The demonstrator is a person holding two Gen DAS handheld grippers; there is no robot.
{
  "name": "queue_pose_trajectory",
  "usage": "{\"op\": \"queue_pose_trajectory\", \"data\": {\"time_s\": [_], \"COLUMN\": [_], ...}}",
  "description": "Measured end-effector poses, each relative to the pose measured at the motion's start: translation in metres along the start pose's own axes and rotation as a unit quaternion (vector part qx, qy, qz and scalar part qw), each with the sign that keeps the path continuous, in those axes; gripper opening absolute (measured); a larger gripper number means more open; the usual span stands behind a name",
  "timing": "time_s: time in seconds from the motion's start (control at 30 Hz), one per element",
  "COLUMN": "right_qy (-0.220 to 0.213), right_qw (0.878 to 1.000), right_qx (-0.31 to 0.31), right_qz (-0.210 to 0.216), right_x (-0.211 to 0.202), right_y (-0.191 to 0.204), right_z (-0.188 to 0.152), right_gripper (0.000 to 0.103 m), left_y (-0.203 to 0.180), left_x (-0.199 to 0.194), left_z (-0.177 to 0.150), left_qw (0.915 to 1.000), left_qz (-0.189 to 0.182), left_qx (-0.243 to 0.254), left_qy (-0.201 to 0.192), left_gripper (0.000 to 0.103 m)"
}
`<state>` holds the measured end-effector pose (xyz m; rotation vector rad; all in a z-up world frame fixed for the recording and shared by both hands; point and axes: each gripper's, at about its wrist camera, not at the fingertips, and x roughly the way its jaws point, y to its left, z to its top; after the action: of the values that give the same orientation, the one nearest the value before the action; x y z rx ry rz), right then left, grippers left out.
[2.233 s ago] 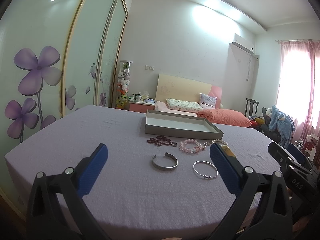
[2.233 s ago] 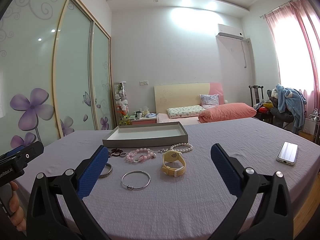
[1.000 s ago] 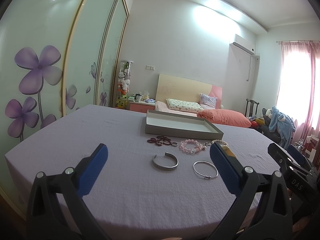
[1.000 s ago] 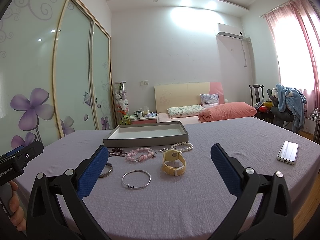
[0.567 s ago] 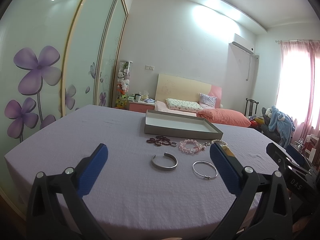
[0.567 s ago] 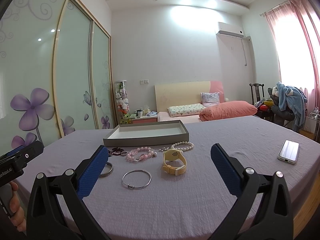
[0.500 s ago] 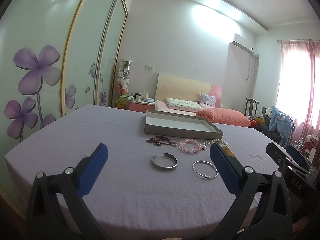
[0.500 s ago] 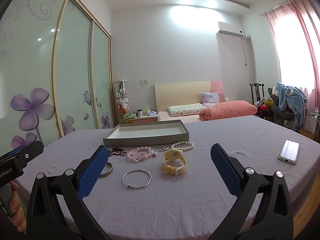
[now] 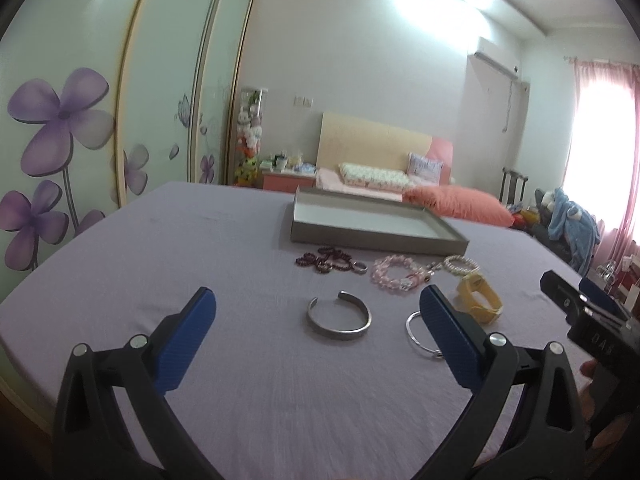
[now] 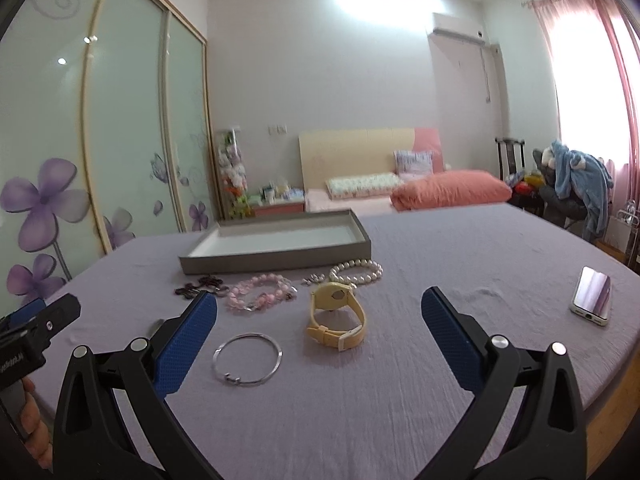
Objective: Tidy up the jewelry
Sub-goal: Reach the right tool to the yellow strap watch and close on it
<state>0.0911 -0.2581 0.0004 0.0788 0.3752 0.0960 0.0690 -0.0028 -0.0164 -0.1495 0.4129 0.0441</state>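
Note:
On the purple cloth lies jewelry in front of an empty grey tray [image 9: 372, 239] [image 10: 276, 258]. A silver cuff [image 9: 339, 321] lies just ahead of my open, empty left gripper [image 9: 316, 312]. A thin silver bangle [image 10: 247, 358] [image 9: 416, 332], a yellow watch [image 10: 337, 319] [image 9: 480, 301], a pink bead bracelet [image 10: 260, 293] [image 9: 394, 273], a pearl bracelet [image 10: 357, 271] [image 9: 460, 264] and a dark red bead bracelet [image 9: 330, 261] [image 10: 200, 287] lie around it. My open, empty right gripper [image 10: 320, 312] hovers over the watch and bangle.
A phone [image 10: 592, 295] lies at the table's right edge. A bed with an orange pillow [image 10: 448, 194] stands behind the table. A glass wardrobe [image 9: 100, 120] runs along the left. A chair with a blue garment [image 10: 576, 188] stands at right.
Both grippers have moved forward and tilted down toward the jewelry, which now looks larger and closer. Nothing on the table has moved.

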Motion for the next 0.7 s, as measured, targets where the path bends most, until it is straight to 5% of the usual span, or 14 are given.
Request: {"op": "queue_pose_trajectory", "data": {"time_s": [0.47,0.6,0.7], "right_qy": [0.207,0.239,0.253], "right_qw": [0.978,0.971,0.967], "right_qx": [-0.009,0.005,0.009], "right_qz": [-0.036,-0.032,-0.03], "right_x": [0.107,0.118,0.123], "right_y": [-0.012,-0.02,-0.022], "right_z": [0.003,0.001,-0.001], "right_gripper": [0.101,0.083,0.079], "left_y": [-0.002,-0.004,-0.007], "left_x": [0.086,0.095,0.1], "left_z": [0.009,0.006,0.005], "left_qw": [0.994,0.992,0.9907], "left_qz": [0.001,-0.001,0.005], "left_qx": [0.014,0.02,0.027], "left_qy": [0.109,0.125,0.133], "left_gripper": [0.099,0.099,0.099]}}
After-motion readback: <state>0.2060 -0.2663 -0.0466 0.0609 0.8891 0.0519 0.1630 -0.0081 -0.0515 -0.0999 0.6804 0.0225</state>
